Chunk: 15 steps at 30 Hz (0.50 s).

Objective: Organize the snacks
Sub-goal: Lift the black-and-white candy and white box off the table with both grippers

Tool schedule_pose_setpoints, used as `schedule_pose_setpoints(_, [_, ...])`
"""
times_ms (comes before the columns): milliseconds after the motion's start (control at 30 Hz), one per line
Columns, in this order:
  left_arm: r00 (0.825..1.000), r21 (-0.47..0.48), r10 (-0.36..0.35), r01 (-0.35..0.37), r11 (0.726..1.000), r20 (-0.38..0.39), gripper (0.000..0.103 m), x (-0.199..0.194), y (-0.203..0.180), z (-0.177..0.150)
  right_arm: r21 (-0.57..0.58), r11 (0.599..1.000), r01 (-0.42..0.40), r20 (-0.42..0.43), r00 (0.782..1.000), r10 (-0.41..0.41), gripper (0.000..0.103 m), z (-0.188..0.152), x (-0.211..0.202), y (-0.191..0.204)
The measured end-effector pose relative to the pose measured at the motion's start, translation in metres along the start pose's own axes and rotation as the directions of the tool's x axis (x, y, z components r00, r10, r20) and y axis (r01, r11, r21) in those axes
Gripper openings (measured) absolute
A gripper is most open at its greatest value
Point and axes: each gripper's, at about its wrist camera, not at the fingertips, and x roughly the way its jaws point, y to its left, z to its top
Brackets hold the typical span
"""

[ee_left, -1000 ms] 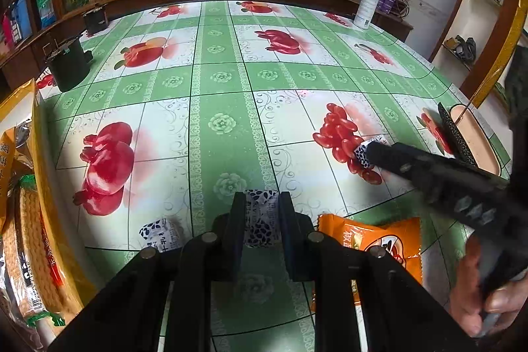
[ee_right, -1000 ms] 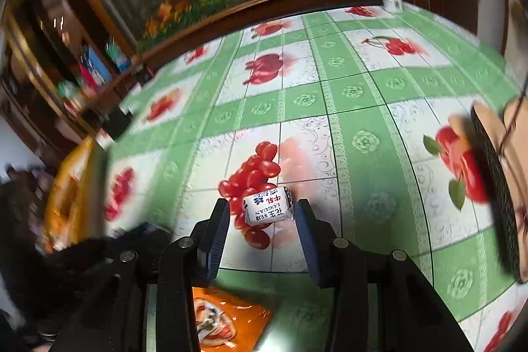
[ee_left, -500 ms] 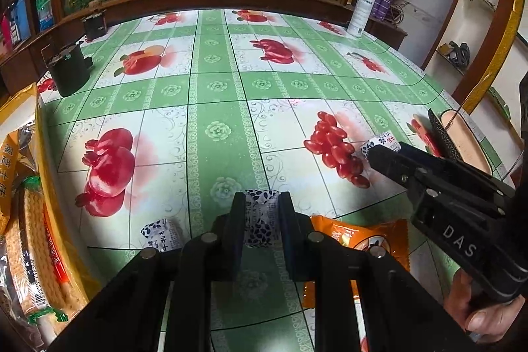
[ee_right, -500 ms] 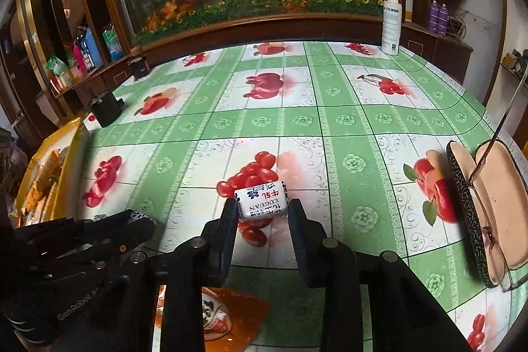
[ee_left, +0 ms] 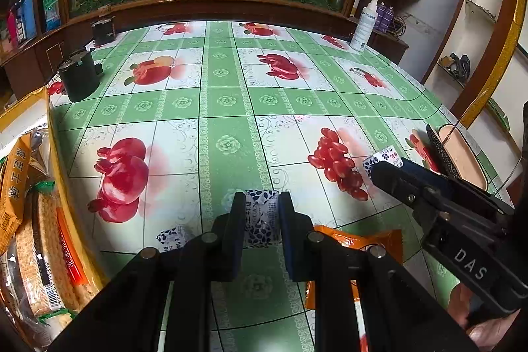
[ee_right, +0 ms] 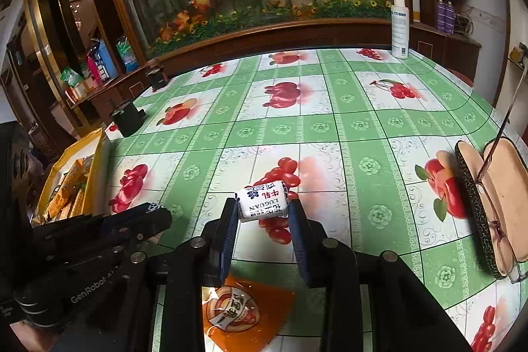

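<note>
Your desk (ee_left: 227, 108), spread with a green and white fruit-print cloth, carries everything here. Off its left edge sits a yellow box (ee_left: 56, 154) packed with snack bags, and at the right edge an open glasses case (ee_right: 495, 207) holds a pair of spectacles. An orange snack packet (ee_right: 244, 315) lies flat near the front edge, below both of your tools. Your left gripper (ee_left: 260, 220) has its fingers clamped on a small white candy with a blue pattern (ee_left: 260, 216), close to the front edge; whether that candy is clear of the cloth, you cannot tell from here. Your right gripper (ee_right: 262, 213) has just been closing its fingers, and they now pinch a white wrapped candy with red and blue print (ee_right: 262, 202) by its two ends, over the red berry print. One more small blue-and-white candy (ee_left: 171, 236) lies on the cloth just left of your left gripper.
</note>
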Motion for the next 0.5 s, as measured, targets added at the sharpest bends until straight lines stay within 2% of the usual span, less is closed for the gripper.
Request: schedule_pose_setpoints(500, [1.000, -0.007, 0.002, -0.002, 1.000, 0.022, 0.019, -0.0083, 0.0024, 0.0022, -0.008, 1.000, -0.004, 0.009, 1.000, 0.004, 0.034, -0.0027, -0.0011, 0.0035])
